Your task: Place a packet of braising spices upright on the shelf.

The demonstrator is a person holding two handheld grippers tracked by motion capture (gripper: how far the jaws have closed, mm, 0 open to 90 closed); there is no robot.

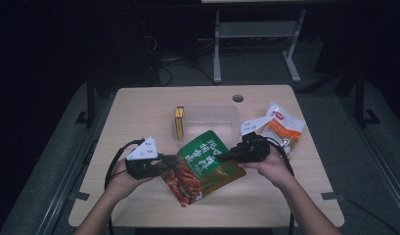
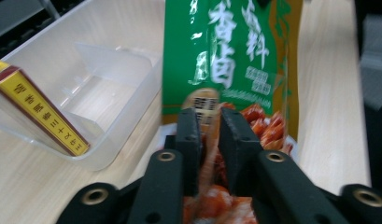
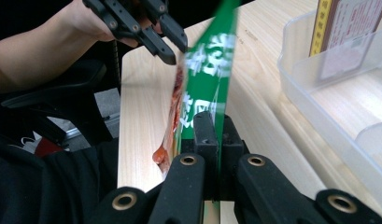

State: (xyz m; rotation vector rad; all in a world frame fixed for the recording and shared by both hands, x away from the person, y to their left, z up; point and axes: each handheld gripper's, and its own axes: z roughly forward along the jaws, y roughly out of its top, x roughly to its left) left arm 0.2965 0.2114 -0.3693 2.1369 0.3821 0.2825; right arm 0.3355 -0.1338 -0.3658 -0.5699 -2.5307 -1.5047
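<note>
A green and red snack pouch (image 1: pixel 202 166) is held up just off the surface (image 1: pixel 139 112) near its middle, pinched at both sides. The left gripper (image 1: pixel 170 160) is clamped on the pouch's 9 o'clock edge, the right gripper (image 1: pixel 226 156) on its 3 o'clock edge. A clear plastic bin (image 1: pixel 210 119) sits at 12 o'clock of the pouch, with a yellow box (image 1: pixel 179 122) leaning on its outer wall. An orange-white packet (image 1: pixel 280 128) lies at 2 o'clock.
</note>
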